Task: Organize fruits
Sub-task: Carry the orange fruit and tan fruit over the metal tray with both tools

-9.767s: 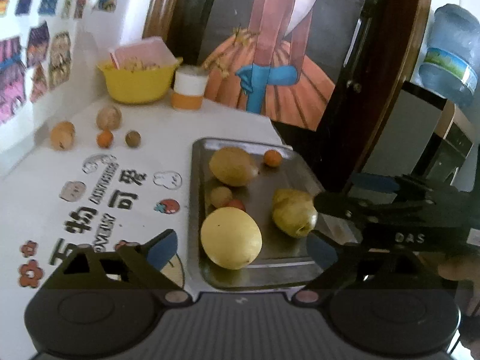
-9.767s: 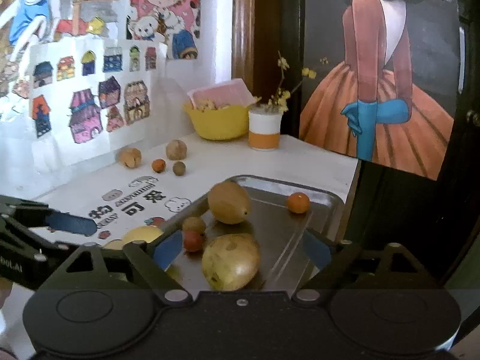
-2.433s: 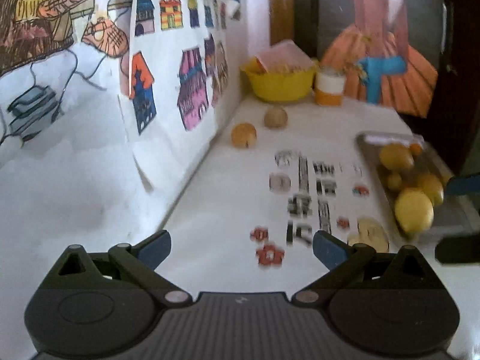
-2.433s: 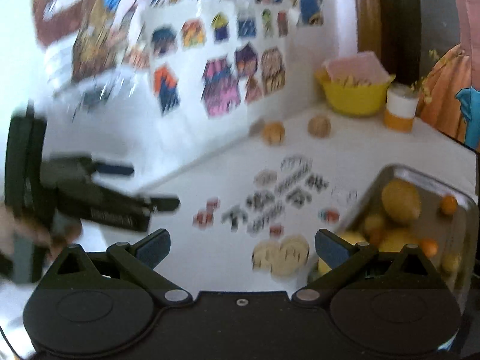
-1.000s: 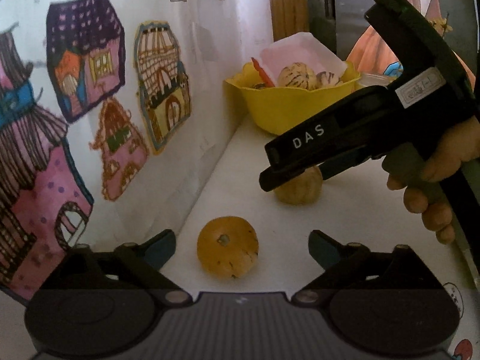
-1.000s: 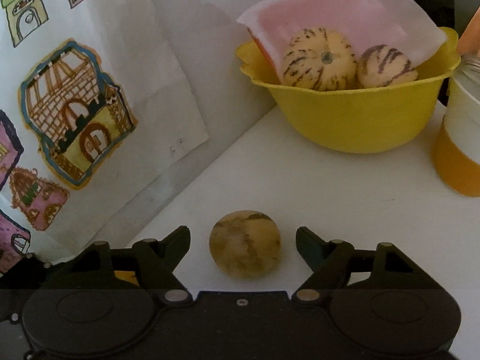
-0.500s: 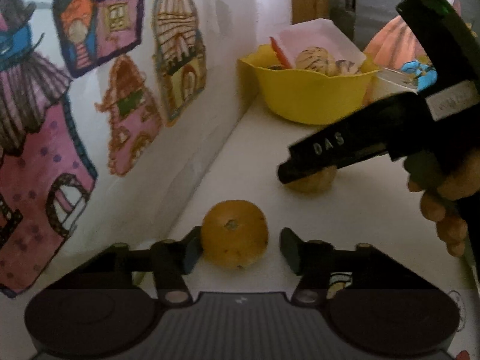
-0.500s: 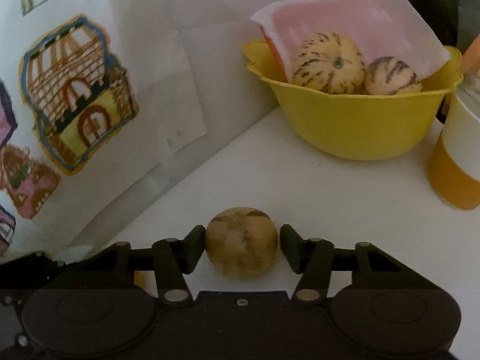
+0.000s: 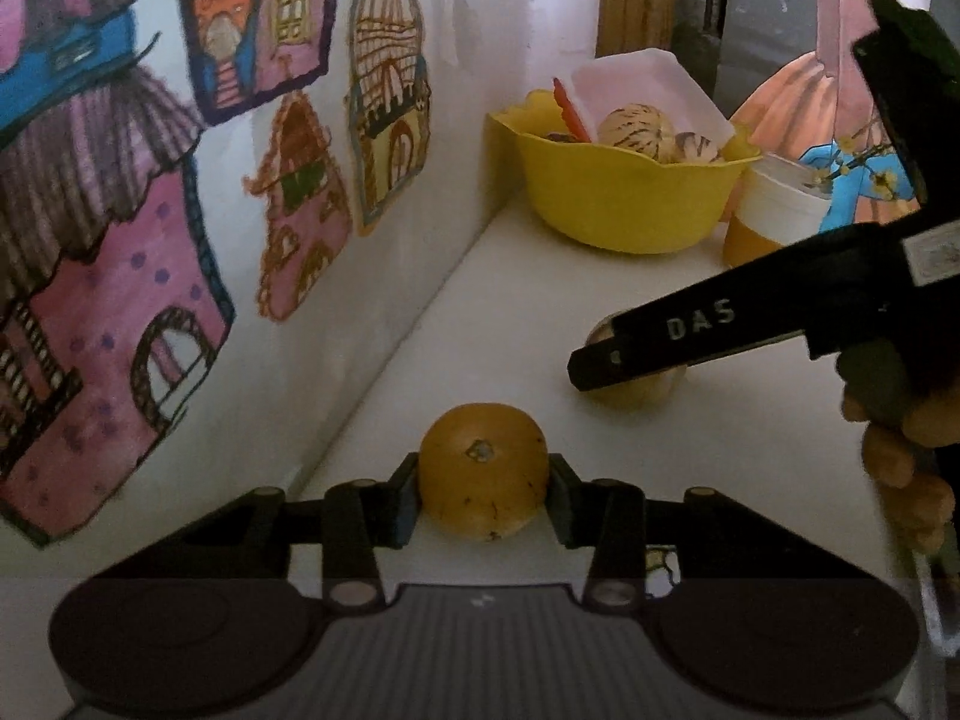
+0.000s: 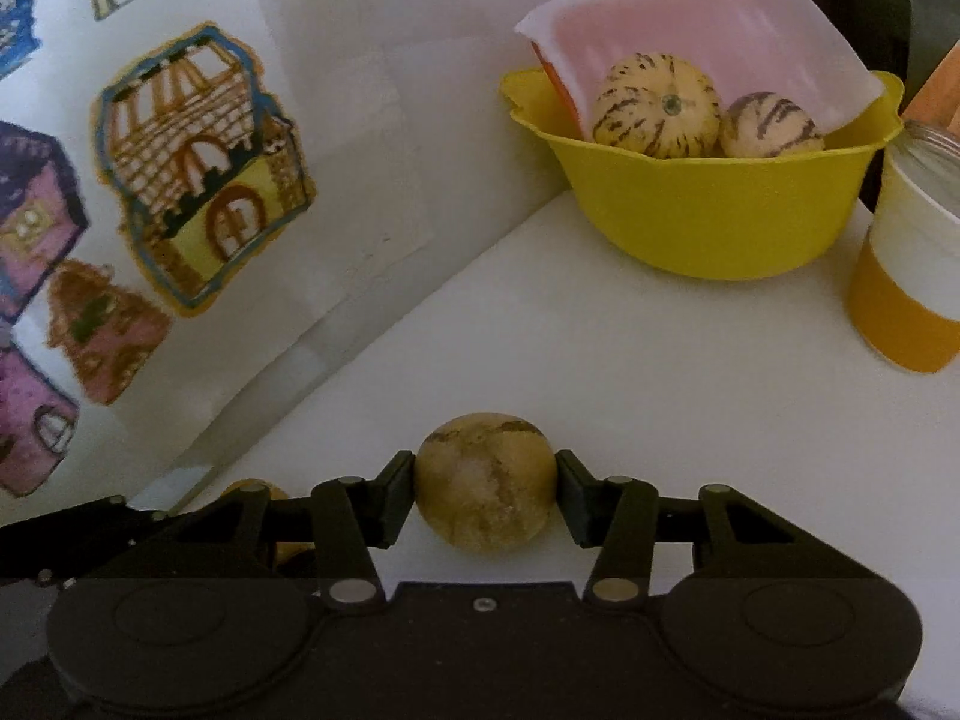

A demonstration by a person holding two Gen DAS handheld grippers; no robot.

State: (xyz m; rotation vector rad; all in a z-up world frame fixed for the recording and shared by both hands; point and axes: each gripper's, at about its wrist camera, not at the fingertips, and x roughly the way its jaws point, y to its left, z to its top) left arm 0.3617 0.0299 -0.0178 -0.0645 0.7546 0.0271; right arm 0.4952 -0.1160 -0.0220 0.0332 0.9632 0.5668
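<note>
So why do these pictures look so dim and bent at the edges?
Left wrist view: fisheye curves the wall drawings; the orange sits in shade, sharp enough. Right wrist view: the yellow bowl is brighter, the brown fruit dim, and the corners go black.

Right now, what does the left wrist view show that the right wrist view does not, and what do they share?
Only the left wrist view shows the left gripper shut on the orange fruit, the right gripper from outside with its DAS lettering, and the person's hand holding it.

Only the right wrist view shows the right gripper closed on both sides of the brown mottled fruit.

Both show the yellow bowl of striped fruits, the white-and-orange cup and the house drawings on the wall.
</note>
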